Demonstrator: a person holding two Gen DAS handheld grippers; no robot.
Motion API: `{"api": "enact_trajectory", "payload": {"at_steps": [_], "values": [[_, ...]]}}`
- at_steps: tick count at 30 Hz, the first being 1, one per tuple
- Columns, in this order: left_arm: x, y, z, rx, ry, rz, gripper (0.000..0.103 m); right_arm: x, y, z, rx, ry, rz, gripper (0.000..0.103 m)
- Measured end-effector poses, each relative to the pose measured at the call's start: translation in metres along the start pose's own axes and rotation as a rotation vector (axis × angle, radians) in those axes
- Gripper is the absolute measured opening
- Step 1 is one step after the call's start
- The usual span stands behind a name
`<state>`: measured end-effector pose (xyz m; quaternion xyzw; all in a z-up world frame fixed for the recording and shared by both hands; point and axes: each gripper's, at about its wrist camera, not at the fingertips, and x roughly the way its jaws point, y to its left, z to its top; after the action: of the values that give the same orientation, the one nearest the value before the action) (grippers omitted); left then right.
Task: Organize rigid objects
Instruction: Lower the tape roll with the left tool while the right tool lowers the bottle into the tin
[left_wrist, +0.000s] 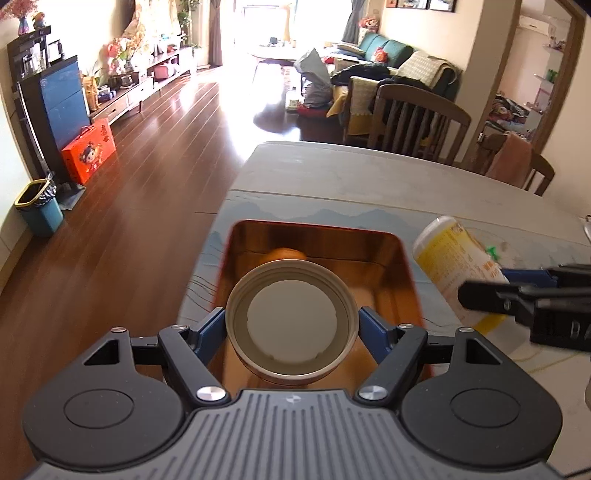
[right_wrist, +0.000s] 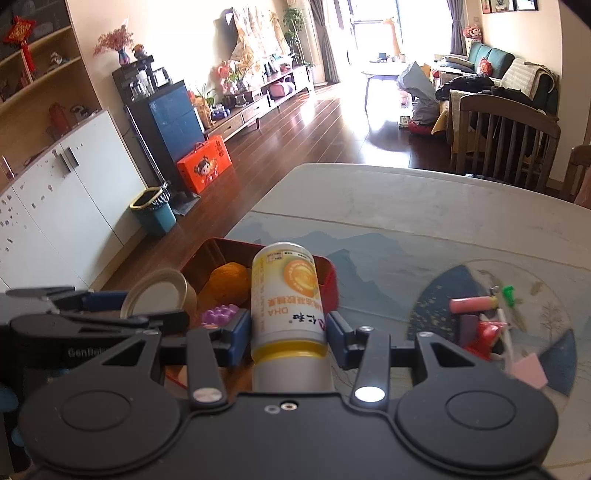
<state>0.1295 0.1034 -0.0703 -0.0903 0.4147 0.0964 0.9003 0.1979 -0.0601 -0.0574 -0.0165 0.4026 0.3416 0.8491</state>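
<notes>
I've got L gripper (left_wrist: 291, 325) jaws clamped on lid (left_wrist: 291, 319) over red tin (right_wrist: 328, 275). R gripper (right_wrist: 288, 328) jaws grip bottle (right_wrist: 286, 295). Orange, purple toy already in; small bits lower right on tabletop left.

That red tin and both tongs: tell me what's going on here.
A person is sorting items into the red tin on the table. The left tongs grip a round lid above the tin's opening. The right tongs grip a yellow-and-white bottle beside it. An orange item and a purple toy already lie inside.
</notes>
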Motion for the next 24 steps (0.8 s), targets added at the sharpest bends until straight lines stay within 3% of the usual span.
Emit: {"api": "enact_trajectory", "payload": {"at_steps": [17, 20, 21, 24], "values": [[0.049, 0.034, 0.032, 0.019, 0.011, -0.024, 0.077, 0.073, 0.052, -0.002, -0.201, 0.067, -0.122, 0.043], [0.056, 0.034, 0.033, 0.028, 0.019, -0.036, 0.077, 0.082, 0.062, -0.003, -0.252, 0.071, -0.139, 0.034], [0.057, 0.034, 0.034, 0.030, 0.020, -0.039, 0.077, 0.084, 0.066, -0.002, -0.278, 0.070, -0.139, 0.022], [0.061, 0.032, 0.035, 0.041, 0.022, -0.057, 0.077, 0.089, 0.074, -0.003, -0.324, 0.078, -0.148, 0.023]]}}
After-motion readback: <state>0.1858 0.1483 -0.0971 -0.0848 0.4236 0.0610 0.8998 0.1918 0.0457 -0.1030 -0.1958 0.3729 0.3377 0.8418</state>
